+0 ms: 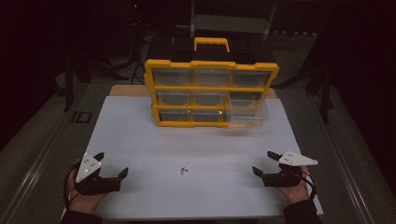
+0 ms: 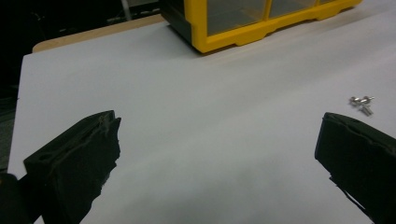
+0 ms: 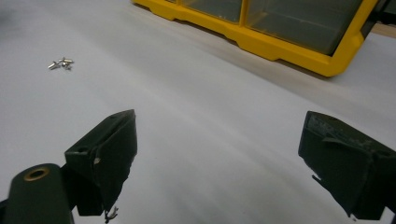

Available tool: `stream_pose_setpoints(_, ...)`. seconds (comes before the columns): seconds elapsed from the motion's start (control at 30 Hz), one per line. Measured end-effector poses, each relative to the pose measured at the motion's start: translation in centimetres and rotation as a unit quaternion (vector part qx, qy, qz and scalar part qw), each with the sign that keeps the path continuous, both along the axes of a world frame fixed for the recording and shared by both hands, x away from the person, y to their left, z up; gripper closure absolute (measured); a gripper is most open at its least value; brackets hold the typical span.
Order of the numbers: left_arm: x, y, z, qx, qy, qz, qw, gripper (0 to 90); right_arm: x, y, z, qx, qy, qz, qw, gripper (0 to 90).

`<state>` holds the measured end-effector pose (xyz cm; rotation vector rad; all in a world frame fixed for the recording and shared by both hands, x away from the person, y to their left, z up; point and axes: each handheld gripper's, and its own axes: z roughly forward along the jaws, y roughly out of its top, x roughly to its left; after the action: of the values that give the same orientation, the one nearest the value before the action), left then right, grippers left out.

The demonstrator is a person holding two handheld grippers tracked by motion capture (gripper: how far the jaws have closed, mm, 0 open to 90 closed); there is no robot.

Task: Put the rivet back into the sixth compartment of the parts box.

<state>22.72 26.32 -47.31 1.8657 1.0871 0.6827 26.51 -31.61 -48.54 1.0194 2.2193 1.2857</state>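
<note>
- While both hands rest at the near edge, white table sheet [image 1: 140,140] stretching out ahead of both tools, bare apart from the work pieces, so giving open room to reach in.
- Well ahead of the jaws, at the far end: yellow drawer cabinet [image 1: 211,93], standing upright with its clear fronts turned toward the tools, likely so that a drawer can be reached from this side.
- At the cabinet's lower right corner, ahead of the right tool: one clear drawer [image 1: 247,114] pulled out past the frame, seemingly left open to take small parts.
- Left gripper [image 1: 112,169] low over the sheet, jaws spread wide, nothing between them, pointing inward toward the middle.
- Right gripper [image 1: 266,163] mirrored on the other side, jaws likewise spread wide and empty, also aimed inward.
- Between the two tools, a little ahead of the tips, apart from both: small pile of screws [image 1: 184,171], lying loose on the sheet, probably the thing to pick up and drop in the open drawer.
</note>
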Motion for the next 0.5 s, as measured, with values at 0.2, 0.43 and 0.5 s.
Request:
stream_pose_setpoints(0.2, 0.12, 0.25, -0.08, -0.004, -0.002, 0.005, 1.0000, 0.7, -0.02, 0.23, -0.02, -0.004, 0.002, 0.003, 1.0000, 11.5)
stream_pose_setpoints(0.43, 0.20, 0.59, -0.14, -0.008, -0.001, 0.008, 0.9999, 0.7, 0.02, 0.59, 0.06, -0.003, 0.005, 0.005, 1.0000, 11.5)
stream_pose_setpoints(0.5, 0.19, 0.44, -0.18, -0.005, 0.000, 0.006, 1.0000, 0.7, 0.03, 0.74, 0.05, -0.006, 0.007, 0.007, 0.9999, 11.5)
